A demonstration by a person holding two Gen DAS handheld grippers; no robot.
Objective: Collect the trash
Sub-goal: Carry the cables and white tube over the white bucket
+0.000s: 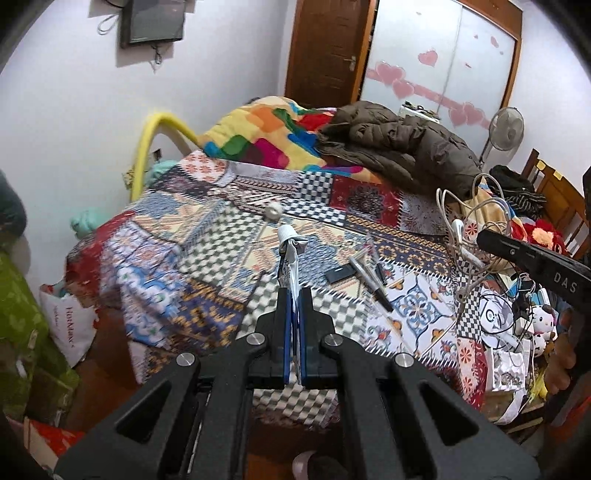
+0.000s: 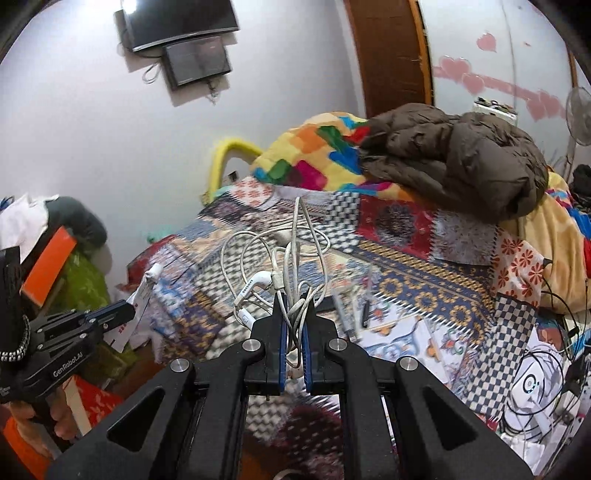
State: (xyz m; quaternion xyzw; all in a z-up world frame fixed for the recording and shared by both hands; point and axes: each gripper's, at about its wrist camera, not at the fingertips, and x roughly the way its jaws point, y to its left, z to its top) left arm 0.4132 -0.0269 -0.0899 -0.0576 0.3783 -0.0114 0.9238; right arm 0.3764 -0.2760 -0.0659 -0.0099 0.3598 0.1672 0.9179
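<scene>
Holding a squeezed tube [image 1: 291, 254] in the left hand-held gripper [image 1: 294, 295] and tangled earphones [image 2: 284, 273] in the right hand-held gripper [image 2: 294, 302], with pens [image 1: 373, 273] left on the bed [image 1: 207, 236].

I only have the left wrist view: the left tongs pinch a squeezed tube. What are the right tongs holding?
Observer: The right tongs are shut on a tangle of white earphones.
Operator: Is the tangle on the bed?
Observer: No, it is lifted above the patchwork bedspread.
Operator: Anything on the wall I miss?
Observer: A second, larger dark screen hangs above the smaller one.
</scene>
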